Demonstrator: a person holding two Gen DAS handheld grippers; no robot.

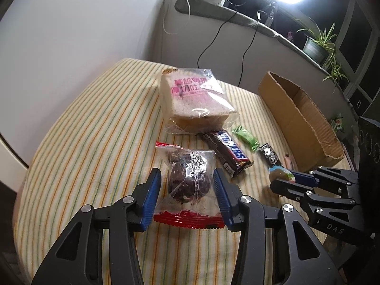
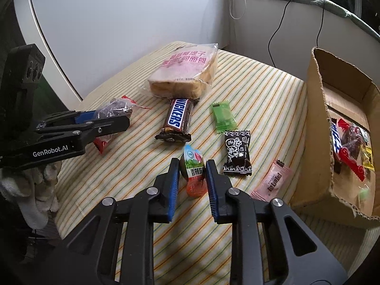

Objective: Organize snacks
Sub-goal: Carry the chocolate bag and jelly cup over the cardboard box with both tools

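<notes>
Left wrist view: left gripper (image 1: 187, 185) sitting low over the striped tabletop (image 1: 95, 123), near its front edge, jaws narrowed around a clear packet with a dark cake (image 1: 187, 178). Pads looking to be touching the wrapper on both sides; judging this as gripping, not yet lifting. Bread packet (image 1: 194, 102) lying toward the far edge, Snickers bar (image 1: 228, 152) just beside it on the near side, green candy (image 1: 245, 137) and black candy (image 1: 269, 153) trailing toward the right edge. Cardboard box (image 1: 296, 118) standing open along the right edge. Right gripper (image 1: 282, 178) showing at the right, clamping something small.

Right wrist view: right gripper (image 2: 191, 173) pinching a small teardrop sauce packet (image 2: 193, 173), jaws narrow and pressing its sides, packet resting on the tabletop (image 2: 261, 99) near the front edge. Black candy (image 2: 236, 152) just beside to the right, pink sachet (image 2: 273, 180) lying near the box wall, green candy (image 2: 223, 116) further back, Snickers bar (image 2: 177, 118) and bread packet (image 2: 185, 73) running toward the far edge. Left gripper (image 2: 111, 118) showing at the left with the cake packet (image 2: 114, 110) between its fingers. Cardboard box (image 2: 315, 142) already holding several wrapped snacks.

Progress, judging: partly done. Some items boxed; seven remaining on the tabletop, two of them in grip and needing carrying over the box rim.
</notes>
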